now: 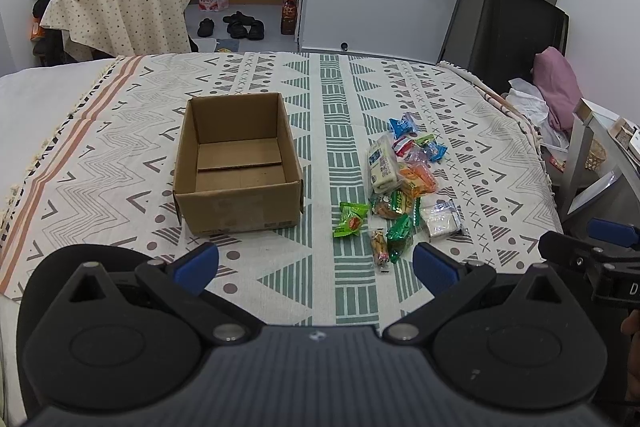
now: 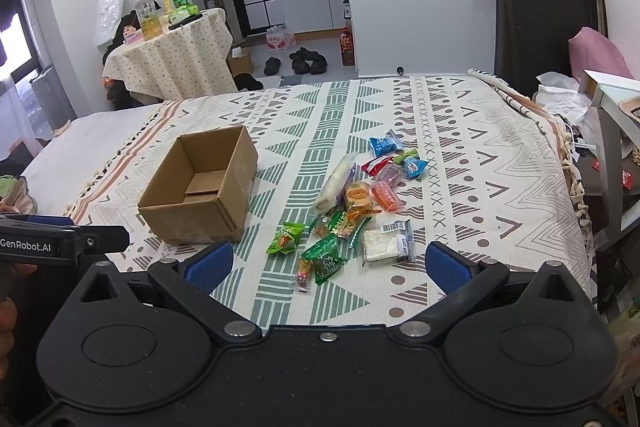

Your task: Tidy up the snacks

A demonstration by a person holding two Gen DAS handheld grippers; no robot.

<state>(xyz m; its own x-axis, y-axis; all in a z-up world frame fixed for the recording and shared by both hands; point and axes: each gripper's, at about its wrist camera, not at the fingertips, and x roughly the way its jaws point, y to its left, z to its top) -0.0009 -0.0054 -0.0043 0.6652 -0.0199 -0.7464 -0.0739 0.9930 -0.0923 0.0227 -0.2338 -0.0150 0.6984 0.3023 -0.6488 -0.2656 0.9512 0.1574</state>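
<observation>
The snack packets [image 2: 356, 203] all lie loose in a heap on the patterned bedspread [image 2: 480, 163], just to the right of the cardboard box [image 2: 200, 195], so as I judge it nothing is sorted yet and every packet is left to move. The nearest ones are a green wrapped sweet [image 2: 286, 237], a dark green packet [image 2: 325, 259] and a clear pack of white wafers [image 2: 386, 242]; a long white bar [image 2: 334, 183] and two blue sweets [image 2: 386, 143] lie farther back. The box stands upright and open, and I see only bare cardboard inside. My right gripper [image 2: 328, 263] hovers before the heap, spread wide and holding nothing; my left gripper [image 1: 316, 265] faces the gap between box and heap, equally released and bare
</observation>
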